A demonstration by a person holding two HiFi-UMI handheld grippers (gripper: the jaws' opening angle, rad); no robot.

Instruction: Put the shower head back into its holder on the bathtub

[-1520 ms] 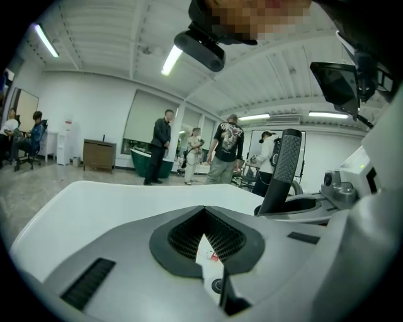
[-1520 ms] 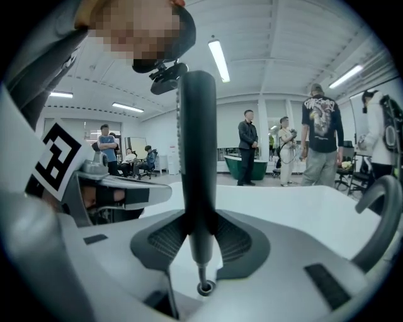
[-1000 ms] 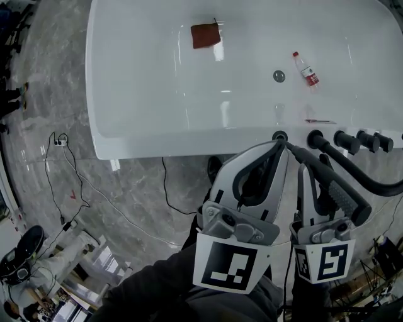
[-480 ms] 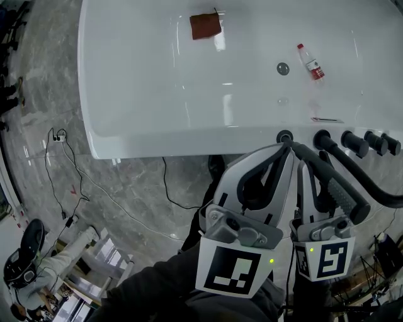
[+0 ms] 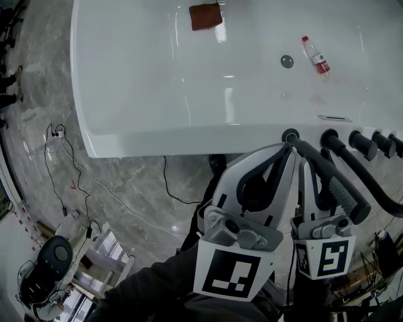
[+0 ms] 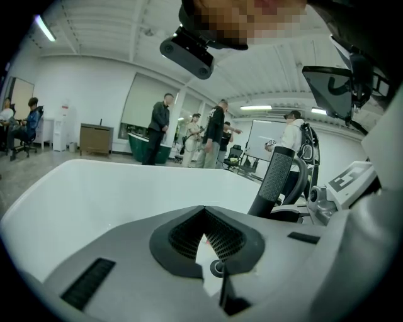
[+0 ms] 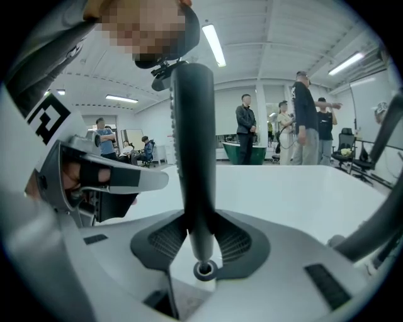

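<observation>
A black shower head (image 5: 340,192) stands upright between the pads of my right gripper (image 5: 305,165), which is shut on its handle (image 7: 192,157). The handle's lower tip hangs just above the round holder (image 7: 204,270) on the white bathtub's (image 5: 157,94) near rim. That holder (image 5: 290,135) sits left of the black knobs. The black hose (image 5: 378,195) curves off to the right. My left gripper (image 5: 286,148) is right beside the right one, shut and with nothing in it. Through its pads (image 6: 182,236) the holder (image 6: 217,268) shows below, and the handle (image 6: 277,179) rises to its right.
A red cloth (image 5: 206,16), a plastic bottle (image 5: 315,55) and the drain (image 5: 287,61) lie in the tub. Black knobs (image 5: 364,144) line the rim at the right. Cables (image 5: 75,182) trail over the marble floor. Several people (image 7: 245,129) stand beyond the tub.
Both grippers have sunk a little toward the tub's rim, and the shower head's tip is closer to the holder. Neither gripper has changed its grip.
</observation>
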